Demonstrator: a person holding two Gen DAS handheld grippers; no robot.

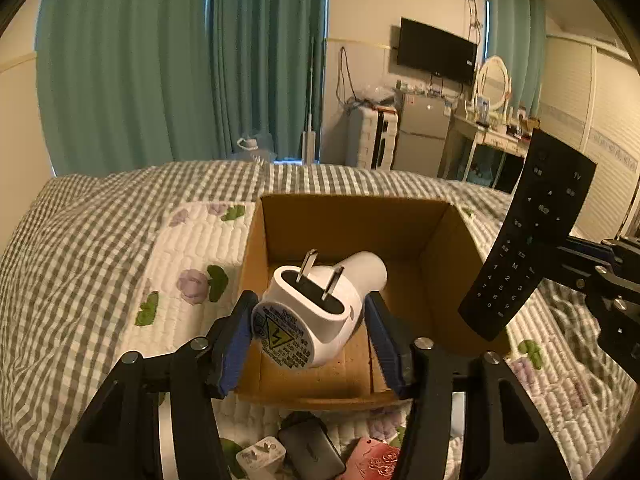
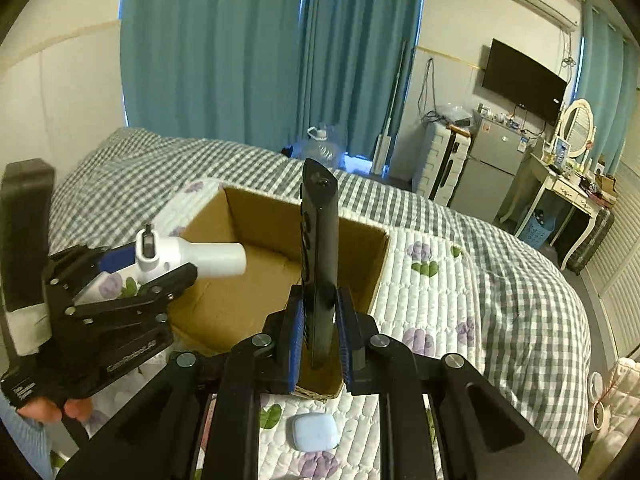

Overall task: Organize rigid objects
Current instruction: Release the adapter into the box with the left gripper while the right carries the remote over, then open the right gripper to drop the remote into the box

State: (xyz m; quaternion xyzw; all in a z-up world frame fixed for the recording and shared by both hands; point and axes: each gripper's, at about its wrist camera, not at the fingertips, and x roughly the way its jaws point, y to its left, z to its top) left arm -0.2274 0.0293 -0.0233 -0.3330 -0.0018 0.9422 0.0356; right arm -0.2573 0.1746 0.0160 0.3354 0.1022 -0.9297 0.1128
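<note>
The left gripper [image 1: 308, 332] grips the white plug adapter [image 1: 316, 312] above the cardboard box [image 1: 440, 248]; the right gripper [image 2: 318, 340] clamps the black remote [image 2: 320, 256] (upright) over the box's near edge; tilting could tip it outside.

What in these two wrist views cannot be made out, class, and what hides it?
- Cardboard box near floor: left wrist view, white plug-in device covers it.
- Small items by the bottom edge: left wrist view, cut off by the frame and gripper.
- Remote control buttons: right wrist view, seen edge-on.
- Label text on the device: left wrist view, too small.
</note>
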